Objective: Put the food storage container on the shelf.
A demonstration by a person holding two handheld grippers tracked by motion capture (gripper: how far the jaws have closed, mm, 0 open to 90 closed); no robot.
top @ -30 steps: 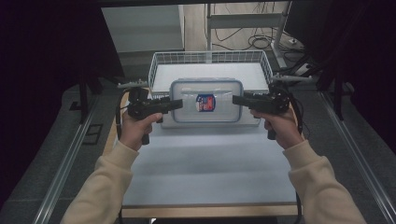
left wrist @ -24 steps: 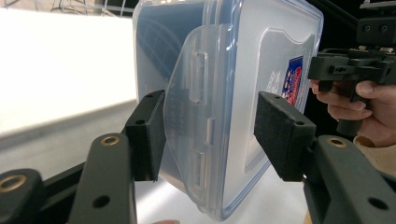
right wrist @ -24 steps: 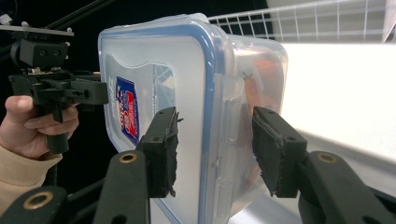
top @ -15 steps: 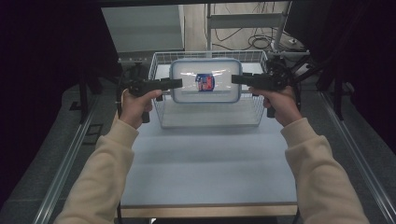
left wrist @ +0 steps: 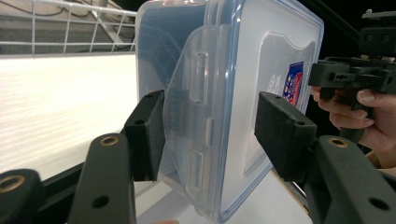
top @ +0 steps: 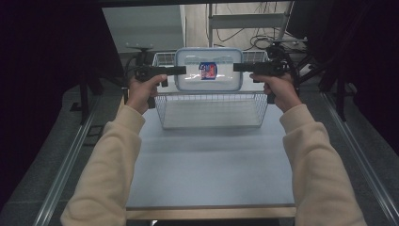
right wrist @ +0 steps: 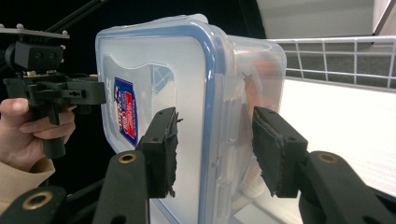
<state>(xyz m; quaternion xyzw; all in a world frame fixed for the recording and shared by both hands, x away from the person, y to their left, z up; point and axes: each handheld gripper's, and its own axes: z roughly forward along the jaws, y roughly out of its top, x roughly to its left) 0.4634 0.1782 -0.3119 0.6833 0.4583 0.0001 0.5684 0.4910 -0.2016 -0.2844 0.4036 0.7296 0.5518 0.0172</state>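
Observation:
A clear plastic container (top: 208, 70) with a blue-rimmed lid and a red-and-blue label hangs in the air over the wire basket (top: 211, 110), its lid facing me. My left gripper (top: 181, 70) is shut on its left end and my right gripper (top: 237, 67) on its right end. In the left gripper view the pads clamp the container (left wrist: 224, 93) at its side latch, around the left gripper (left wrist: 210, 126) midpoint. In the right gripper view the right gripper (right wrist: 215, 144) squeezes the container's (right wrist: 187, 93) lid and base. Something orange shows through the wall.
The white wire basket stands at the far end of the pale table (top: 207, 160), its floor bare. A metal rail runs along each side of the table. Cables and a stand lie behind the basket. Dark curtains close both sides.
Both grippers have carried the container up and away from the person. It was low, by the basket's front wall, and now hangs above the basket's far half.

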